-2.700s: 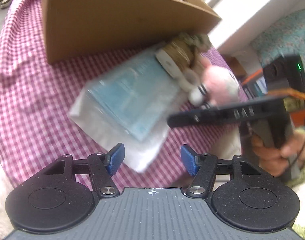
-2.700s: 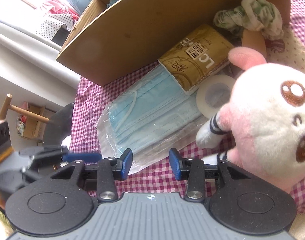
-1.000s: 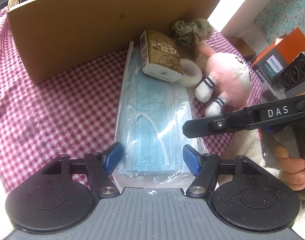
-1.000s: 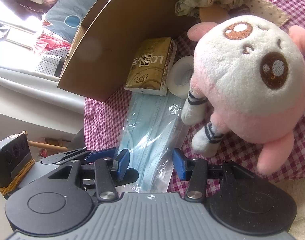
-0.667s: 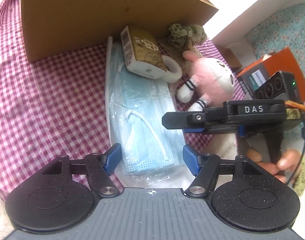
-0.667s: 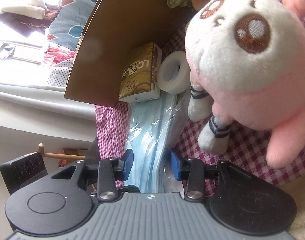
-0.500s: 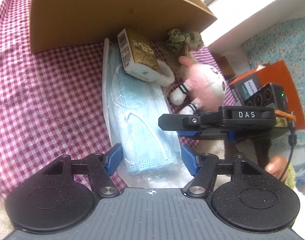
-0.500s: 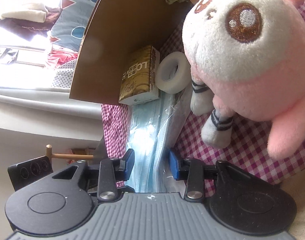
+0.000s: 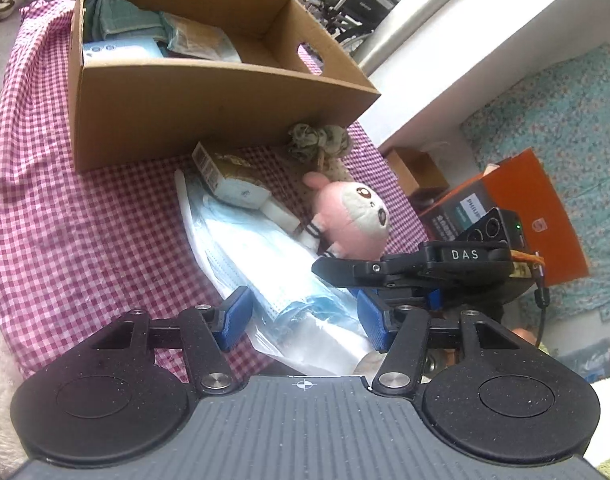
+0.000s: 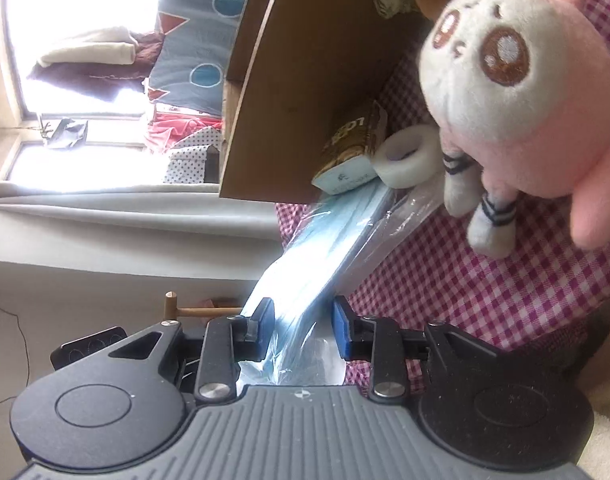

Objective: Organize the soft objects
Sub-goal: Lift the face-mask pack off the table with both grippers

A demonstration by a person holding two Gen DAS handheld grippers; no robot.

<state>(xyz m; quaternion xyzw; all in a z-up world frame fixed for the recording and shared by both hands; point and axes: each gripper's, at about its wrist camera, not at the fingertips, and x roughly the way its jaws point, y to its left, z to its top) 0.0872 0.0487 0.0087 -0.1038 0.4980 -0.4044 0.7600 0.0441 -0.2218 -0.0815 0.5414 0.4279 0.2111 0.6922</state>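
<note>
On the checked cloth (image 9: 85, 240) before the cardboard box (image 9: 209, 108), mask pack (image 9: 273, 268) lies with its near end raised. Right gripper (image 10: 301, 330) comes in from the side, blue pads pinching that end. Left gripper (image 9: 305, 318) level, jaws spread, straddling the pack. Plush toy (image 9: 353, 220) just beside.

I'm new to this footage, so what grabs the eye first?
The pink plush toy looms large on the checked cloth in the right wrist view. A bagged stack of blue masks runs between both grippers, and the open cardboard box with folded fabrics stands behind.
</note>
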